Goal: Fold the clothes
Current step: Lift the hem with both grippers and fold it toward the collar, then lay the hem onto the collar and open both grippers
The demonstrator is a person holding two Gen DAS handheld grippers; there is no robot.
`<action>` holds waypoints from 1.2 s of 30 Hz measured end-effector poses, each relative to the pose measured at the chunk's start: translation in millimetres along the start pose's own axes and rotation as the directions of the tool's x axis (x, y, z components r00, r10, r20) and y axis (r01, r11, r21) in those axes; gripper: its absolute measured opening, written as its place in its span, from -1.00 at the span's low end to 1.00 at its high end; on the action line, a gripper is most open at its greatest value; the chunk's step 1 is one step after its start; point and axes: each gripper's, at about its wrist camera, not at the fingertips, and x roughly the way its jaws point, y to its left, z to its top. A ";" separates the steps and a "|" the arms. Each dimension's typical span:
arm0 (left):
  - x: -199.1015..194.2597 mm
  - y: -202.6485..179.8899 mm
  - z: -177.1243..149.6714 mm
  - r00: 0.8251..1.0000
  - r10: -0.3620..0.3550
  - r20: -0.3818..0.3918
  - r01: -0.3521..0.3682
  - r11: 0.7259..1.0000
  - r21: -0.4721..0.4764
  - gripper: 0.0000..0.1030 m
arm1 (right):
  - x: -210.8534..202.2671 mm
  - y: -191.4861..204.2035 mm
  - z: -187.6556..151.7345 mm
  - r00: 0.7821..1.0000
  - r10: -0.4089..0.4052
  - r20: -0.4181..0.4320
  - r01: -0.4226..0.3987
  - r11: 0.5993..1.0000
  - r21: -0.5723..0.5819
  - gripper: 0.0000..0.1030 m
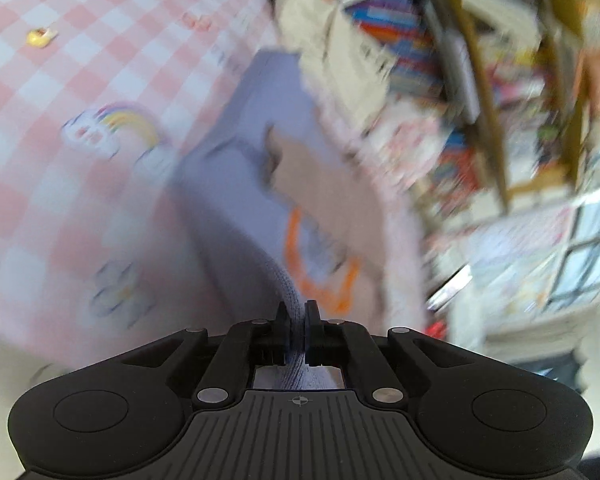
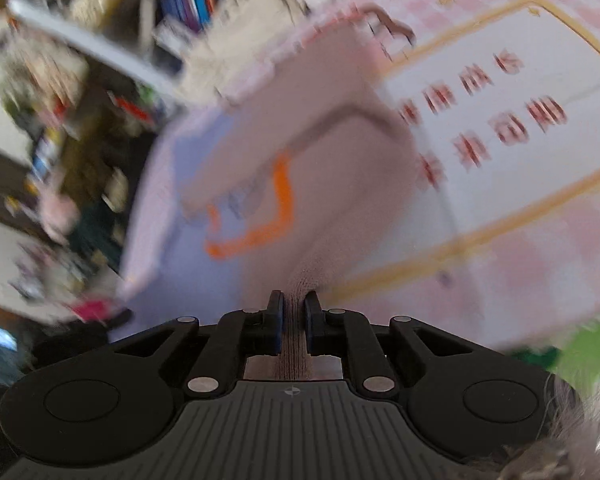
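The left gripper (image 1: 296, 312) is pinching a lavender knit fold of the garment (image 1: 240, 184) between closed jaws. The right gripper (image 2: 293, 304) is clamping the garment's mauve part (image 2: 332, 184). Ahead of both jaws, the garment is stretching over the pink checked tabletop (image 1: 60, 80), its orange trim (image 2: 276, 208) blurred.

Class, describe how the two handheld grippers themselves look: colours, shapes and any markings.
The left gripper and right gripper look alike: matte black bodies with ribbed tops, a small crosshair mark, round raised discs at each side, silver pivot pins, and blue pads inside black fingers. No cables or sleeves show.
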 end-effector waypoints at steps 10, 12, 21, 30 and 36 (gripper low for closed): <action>50.2 -13.8 86.8 0.947 -0.140 0.290 0.174 0.980 -0.096 -0.91 | 25.6 -5.5 102.7 0.940 0.105 0.326 -0.177 0.964 0.199 -0.81; 63.3 -14.1 101.9 0.952 -0.113 0.283 0.144 0.985 -0.092 -0.91 | 38.9 -3.7 121.6 0.939 0.090 0.331 -0.161 0.967 0.197 -0.81; 101.8 -8.9 130.7 0.968 0.102 0.230 -0.094 0.994 -0.047 -0.84 | 101.6 -16.2 157.7 0.964 -0.049 0.263 -0.014 0.972 0.234 -0.81; 70.9 -50.7 129.7 0.847 0.288 0.446 -0.428 0.868 0.253 0.26 | 81.6 -13.1 162.5 0.917 -0.200 0.346 0.170 0.979 0.115 -0.41; 86.8 -62.9 112.4 0.843 0.332 0.424 -0.527 0.667 0.526 0.25 | 89.5 16.5 149.1 0.887 -0.283 0.366 0.393 0.878 -0.274 -0.02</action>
